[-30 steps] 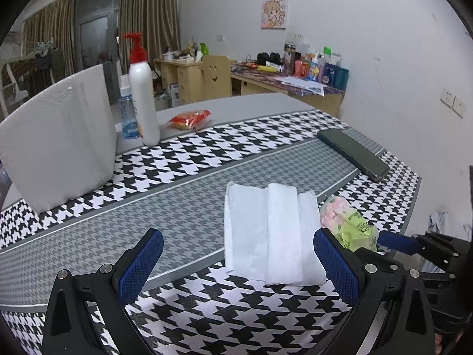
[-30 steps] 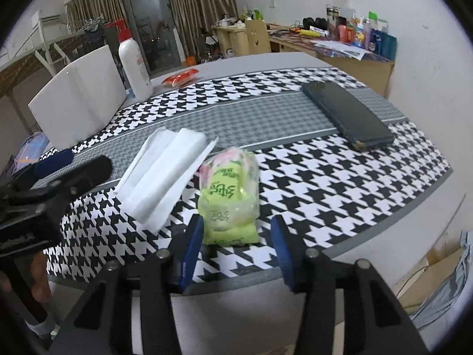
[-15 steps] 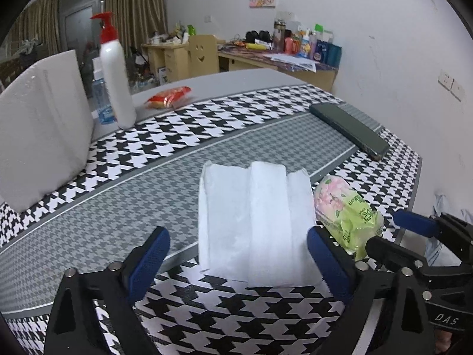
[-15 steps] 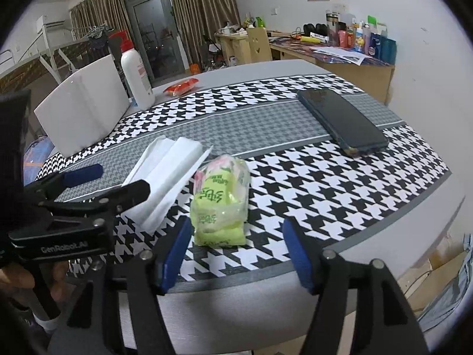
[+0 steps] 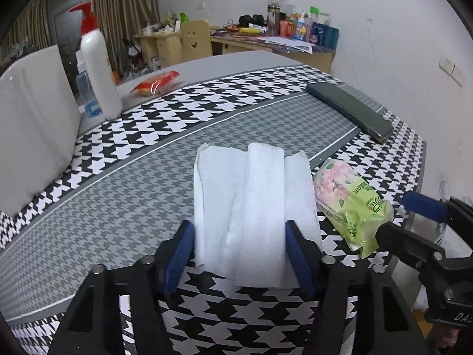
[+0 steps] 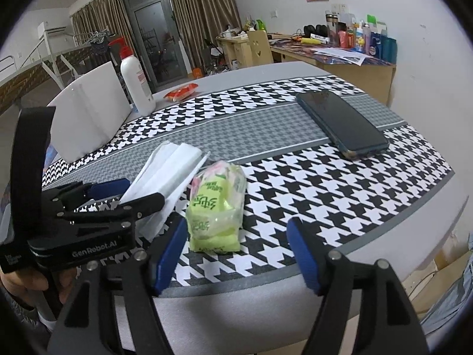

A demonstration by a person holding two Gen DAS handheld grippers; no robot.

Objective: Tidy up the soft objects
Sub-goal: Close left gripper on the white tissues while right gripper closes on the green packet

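On a desk (image 5: 88,272) dressed in a houndstooth cloth, we bring our left gripper (image 5: 241,254) around the near end of a folded white paper tissue (image 5: 251,204), its blue pads closing in on either side; the right pad sits on the sheet's right fold, though we cannot tell whether the pads have begun to press. We judge the tissue feather-light, limp and easily torn or crumpled, so a gentle pinch across the near end, gathering all the layers at once, looks the surest hold; a grip on one flap alone would likely let it unfold. It lies flat in three lengthwise pleats, matt and slightly embossed, its far edge ragged, straddling the grey centre band and the checked border near the desk's front edge. Just beside it to the right lies a small pocket tissue pack (image 6: 217,207), lime green with pink blossoms, in glossy film that should give under pressure and may slip; our right gripper (image 6: 236,254) is opening with only the pack's near end between its jaws, touching neither pad. Farther off rest a dark phone (image 6: 340,124), a white pump bottle (image 5: 99,71) and a white foam board (image 5: 32,124).
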